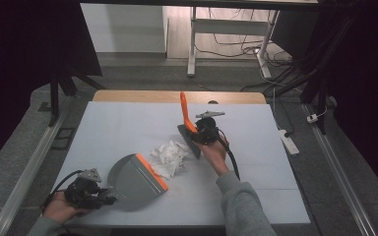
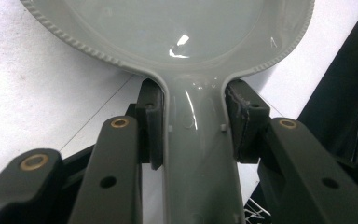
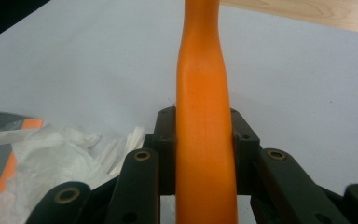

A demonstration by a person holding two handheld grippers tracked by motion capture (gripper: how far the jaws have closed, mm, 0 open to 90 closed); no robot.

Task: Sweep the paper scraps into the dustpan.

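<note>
A grey dustpan [image 1: 134,181] with an orange front lip lies on the white table, mouth toward a heap of white paper scraps [image 1: 170,157]. My left gripper [image 1: 104,198] is shut on the dustpan's handle [image 2: 199,154]; its pads clamp both sides of the handle. A brush with an orange handle [image 1: 185,113] and dark bristle head [image 1: 189,140] stands just right of the scraps. My right gripper [image 1: 200,132] is shut on the brush handle [image 3: 205,140]. The scraps [image 3: 51,158] and the dustpan's orange lip [image 3: 9,168] show at lower left in the right gripper view.
The white table surface [image 1: 256,147] has free room to the right and at the back left. A wooden strip [image 1: 177,96] borders the far edge. Beyond it stand a table frame [image 1: 193,44] and cables on the floor. A power strip [image 1: 289,141] lies right of the table.
</note>
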